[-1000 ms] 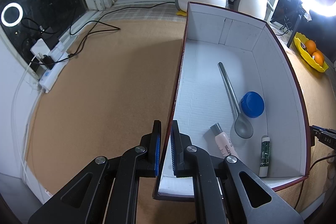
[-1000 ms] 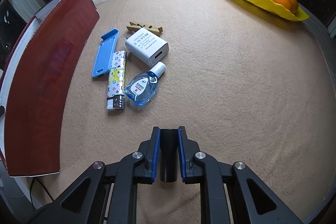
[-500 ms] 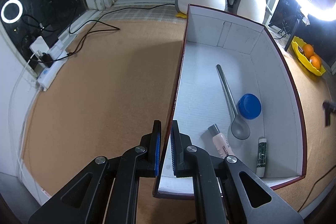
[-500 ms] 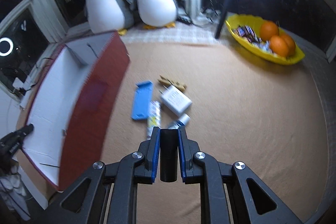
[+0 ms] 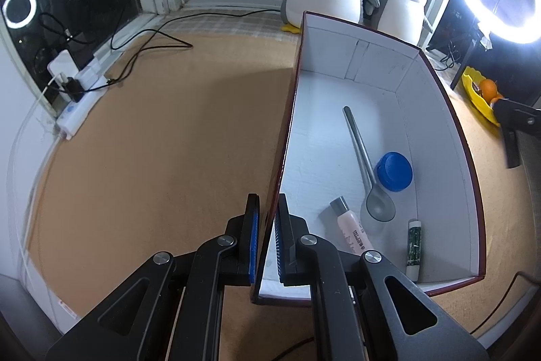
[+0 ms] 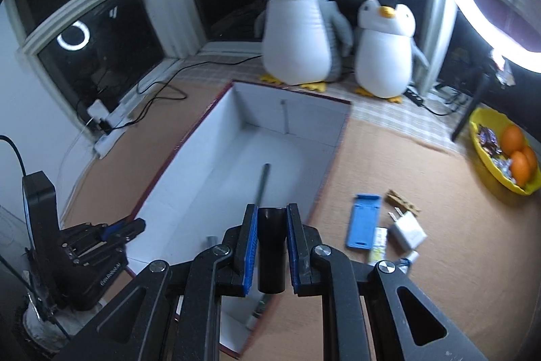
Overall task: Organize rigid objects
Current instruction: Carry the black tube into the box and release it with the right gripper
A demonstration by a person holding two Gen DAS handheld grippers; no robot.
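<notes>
right wrist view: the black cylinder (image 6: 270,246) sits pinched between my right gripper (image 6: 270,247) pads, poised over the near end of the white-lined box (image 6: 236,141), i judge for dropping in. my left gripper (image 5: 267,239) clamps the box's side wall, steadying it, angled steeply down.

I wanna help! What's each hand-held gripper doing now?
Left hand-held gripper: shut on the box wall.
Right hand-held gripper: shut on a black tube.

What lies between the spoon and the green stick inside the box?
In the left wrist view, the blue lid lies between the spoon and green stick in the box.
</notes>
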